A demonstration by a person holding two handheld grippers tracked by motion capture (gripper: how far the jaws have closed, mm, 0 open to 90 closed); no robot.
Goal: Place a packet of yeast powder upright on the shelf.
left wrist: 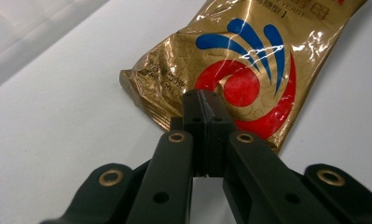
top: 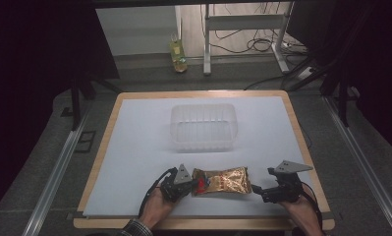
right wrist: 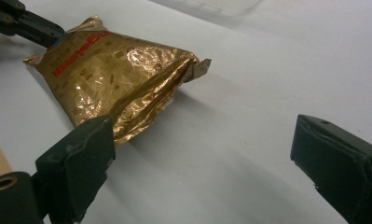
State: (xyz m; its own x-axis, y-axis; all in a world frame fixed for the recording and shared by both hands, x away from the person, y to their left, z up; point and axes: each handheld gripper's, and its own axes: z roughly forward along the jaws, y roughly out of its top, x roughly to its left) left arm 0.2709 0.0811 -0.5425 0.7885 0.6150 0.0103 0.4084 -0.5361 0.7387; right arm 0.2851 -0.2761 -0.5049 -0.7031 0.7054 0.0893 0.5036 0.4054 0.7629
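**Packet pinched at one end, free end faces the open gripper**

Hands enter low in the high view: left gripper (top: 183,184) meets the gold packet (top: 222,181), whose long axis runs toward the right gripper (top: 262,191).

Left gripper view: jaws clamp the packet's edge.

Right gripper view: jaws apart, packet just beyond, nearer one jaw.

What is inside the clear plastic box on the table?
The clear plastic box looks empty: through its walls shows the white table sheet. The gold bag lies outside it, nearer the person. Nothing covers its inside.

A clear plastic tub (top: 204,127) sits mid-table; a yellowish bottle (top: 178,54) stands on the floor beyond
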